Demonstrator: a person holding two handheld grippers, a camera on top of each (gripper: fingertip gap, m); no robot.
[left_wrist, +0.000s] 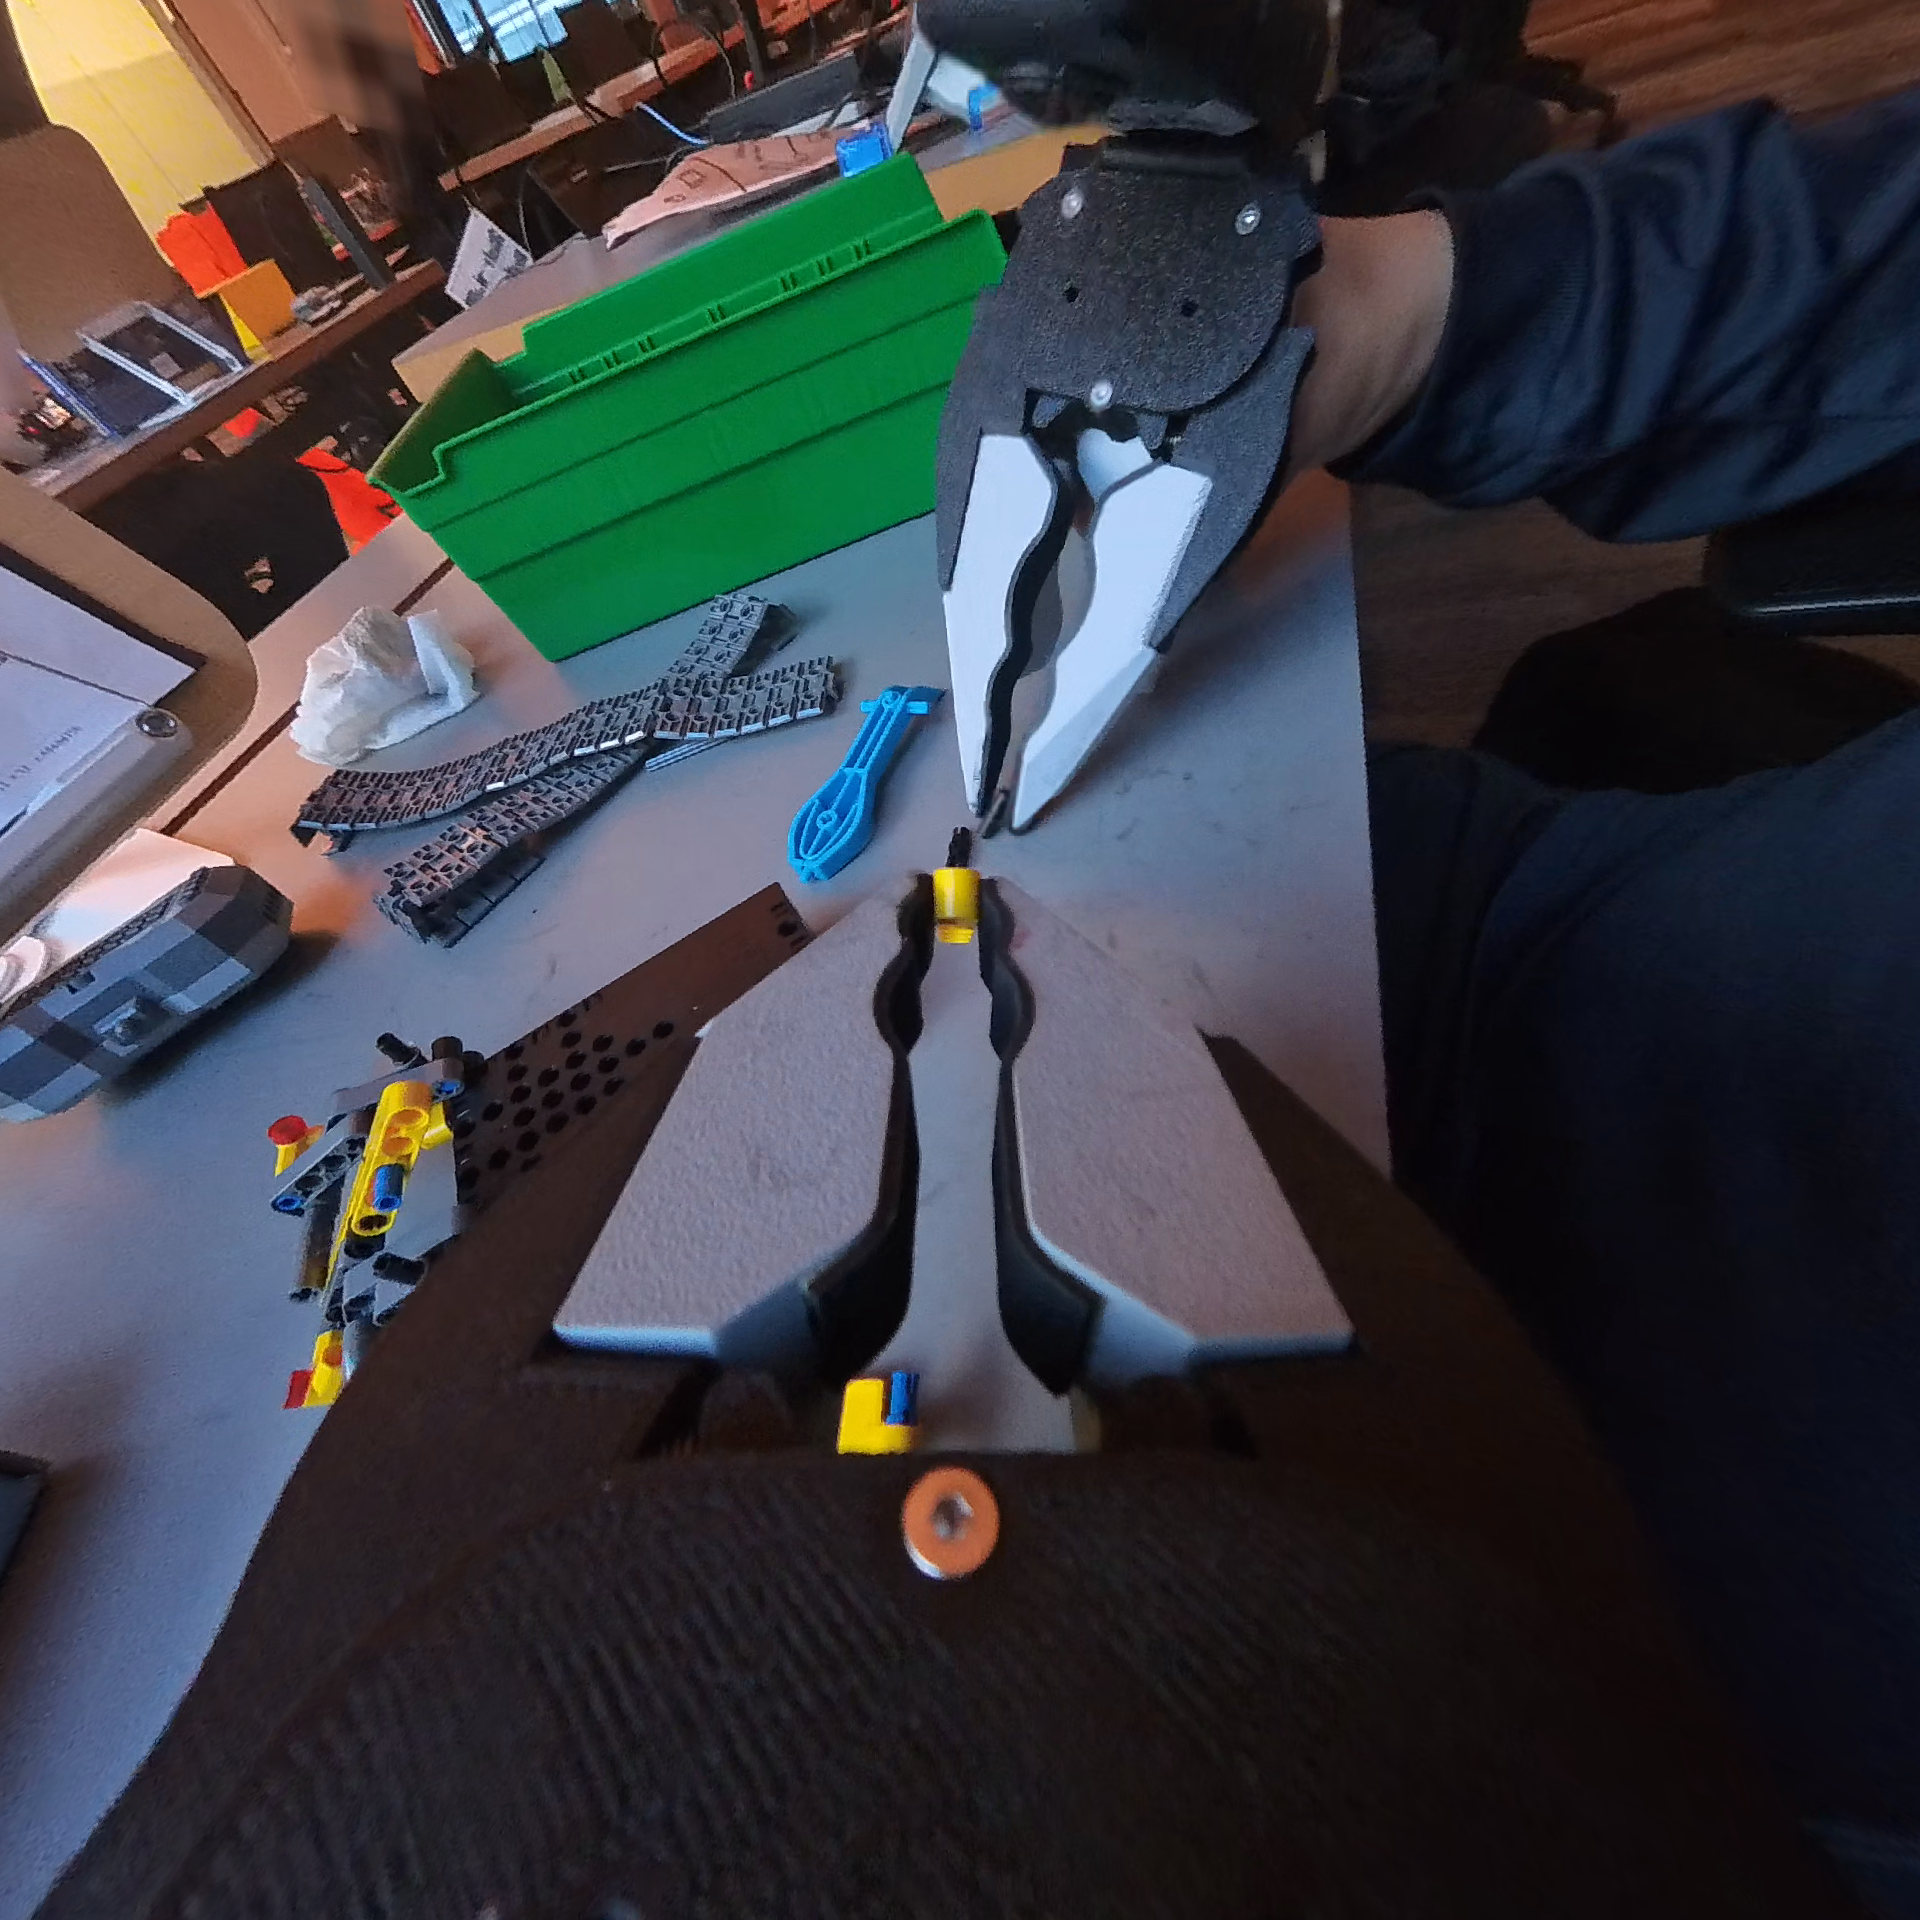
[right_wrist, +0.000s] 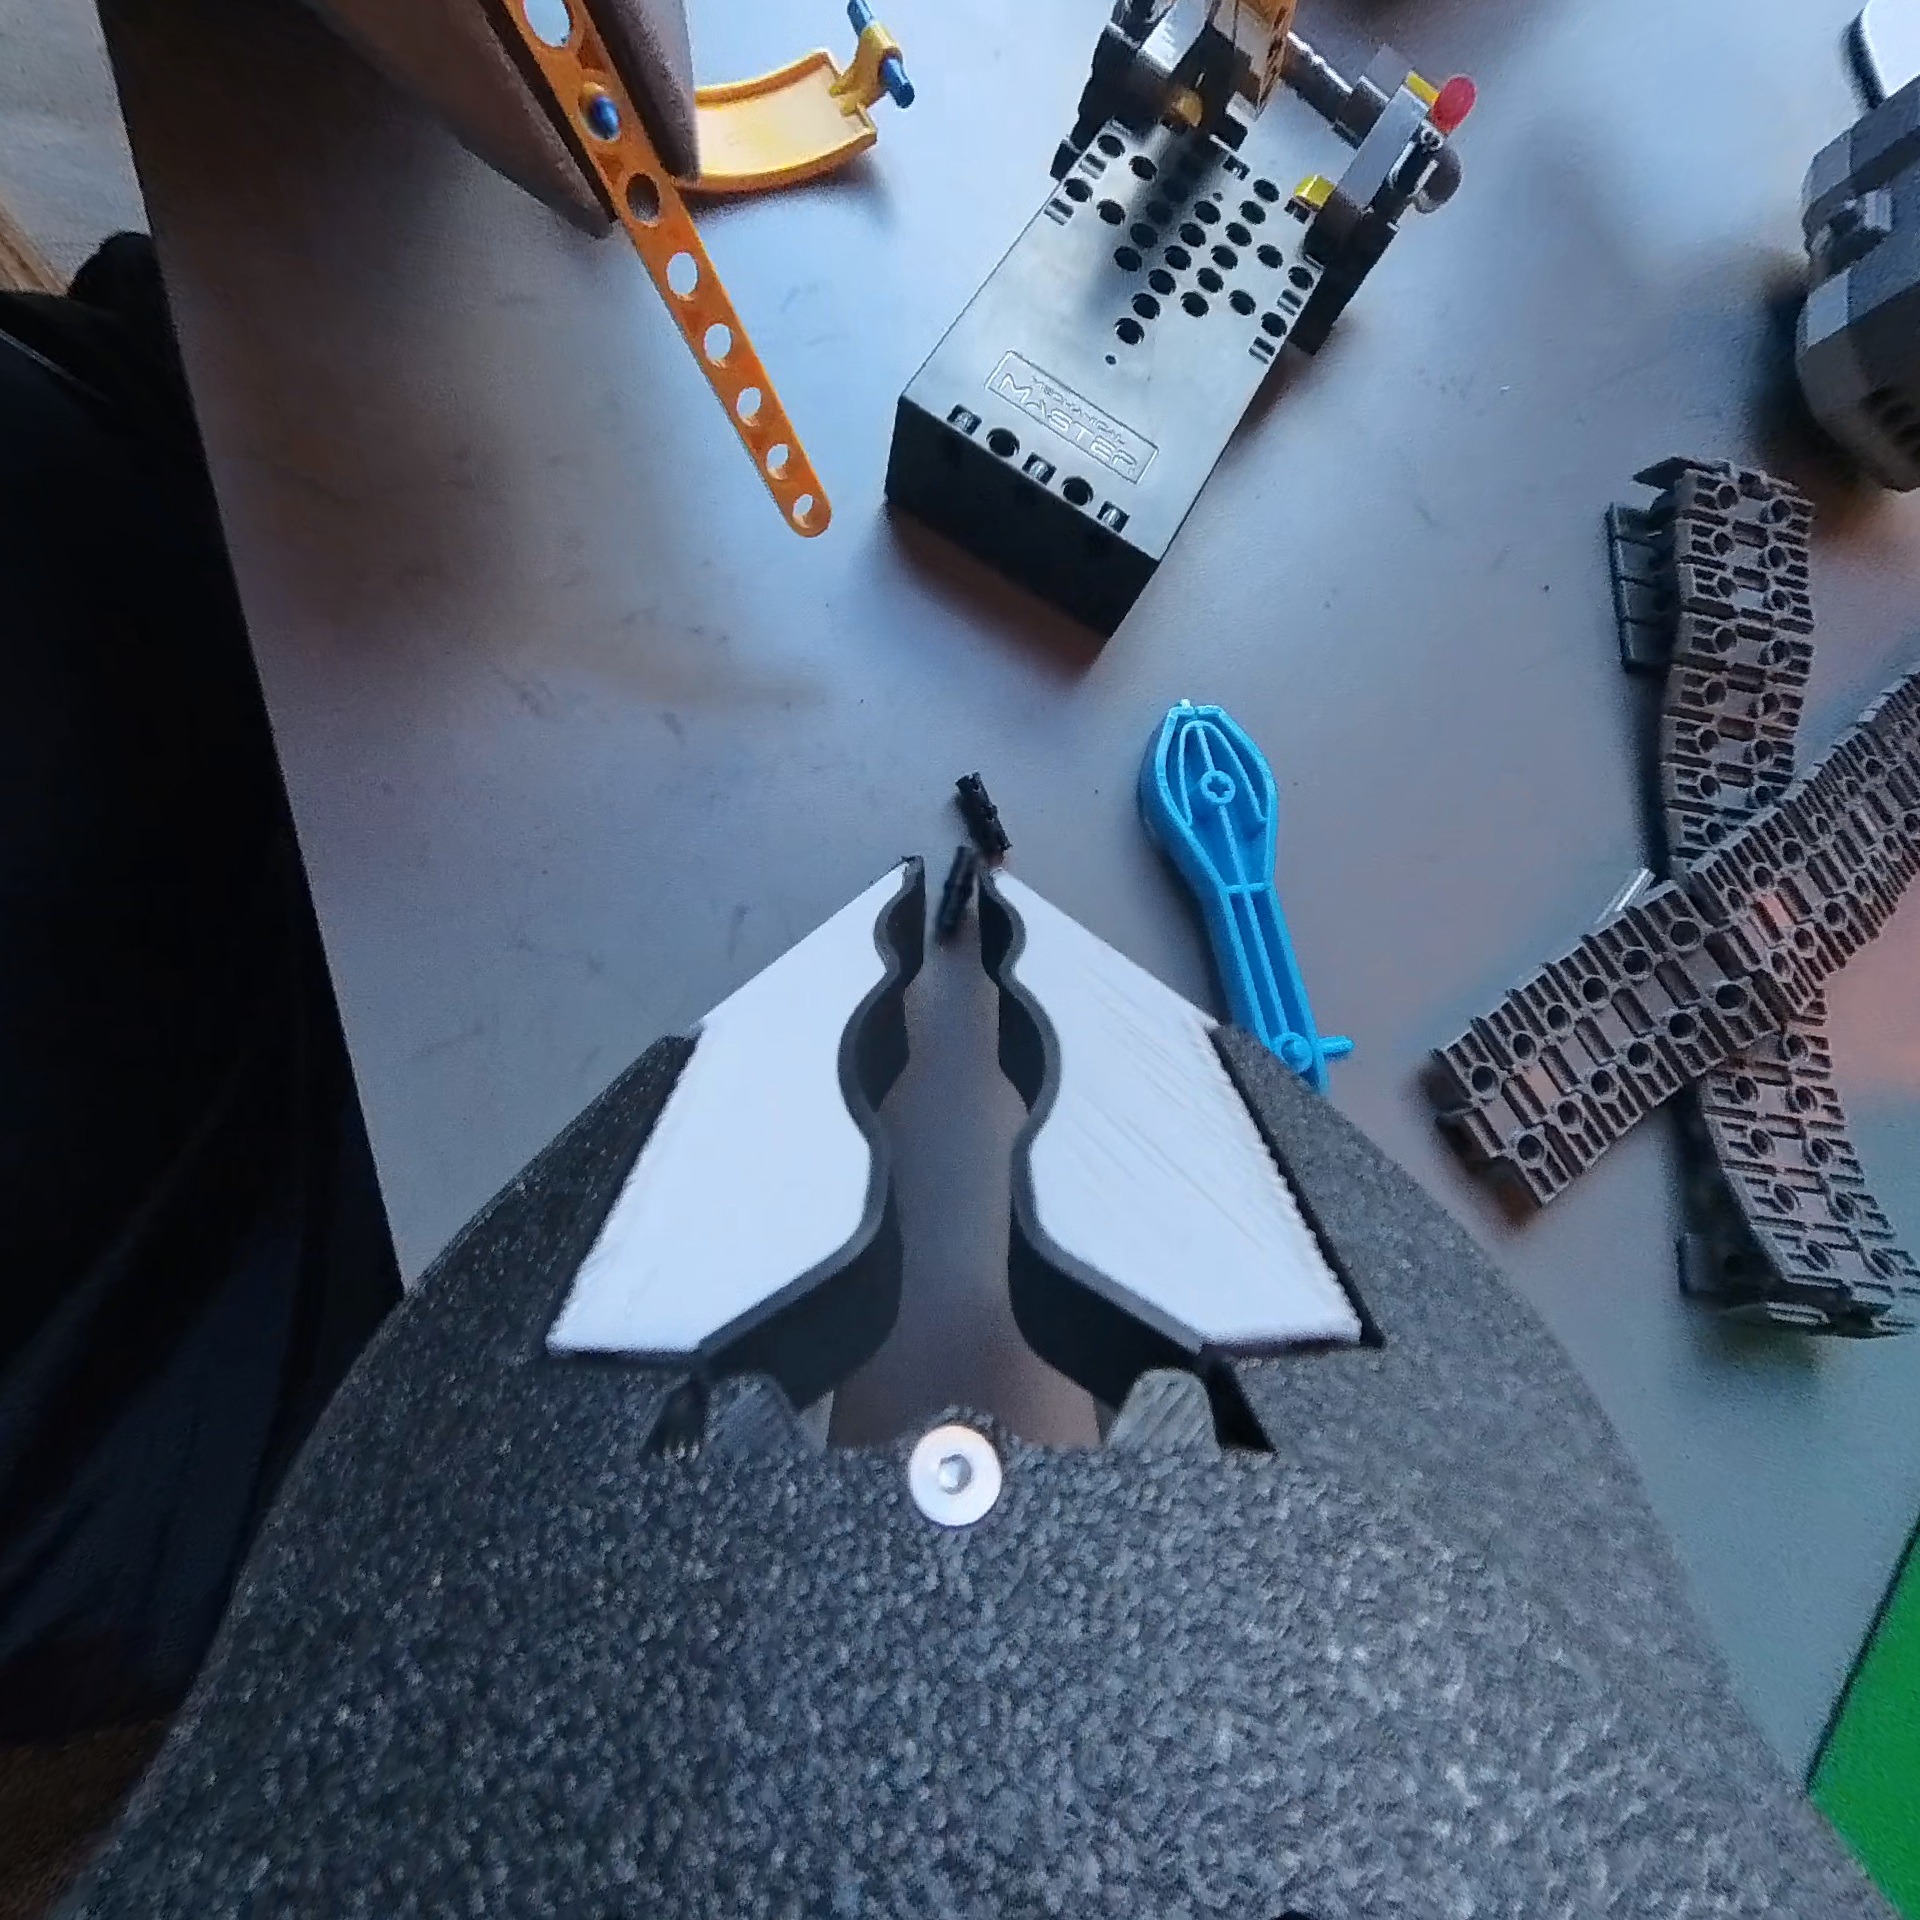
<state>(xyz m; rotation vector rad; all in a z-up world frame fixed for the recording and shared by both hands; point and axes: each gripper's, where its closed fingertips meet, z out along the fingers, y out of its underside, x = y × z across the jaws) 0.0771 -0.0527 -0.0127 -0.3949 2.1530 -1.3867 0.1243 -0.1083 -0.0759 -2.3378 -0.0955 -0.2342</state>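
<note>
Between right hand-held gripper (right_wrist: 951, 883) tips, small black pin (right_wrist: 954, 894); another just beyond.

Both grippers are built from rough-textured black printed shells. The left gripper (left_wrist: 953, 914) and the right gripper (right_wrist: 951, 883) are each fitted with pale grey fingers (right_wrist: 748, 1153) lined with wavy black pads, and a silver screw (right_wrist: 954, 1475) is set centrally. A dark navy sleeve (left_wrist: 1662, 312) is worn.

right of the right gripper (right_wrist: 951, 883), with its rough, grainy black shell, lies a glossy blue plastic tool (right_wrist: 1226, 883) on the smooth, matt grey table (right_wrist: 520, 727).
</note>
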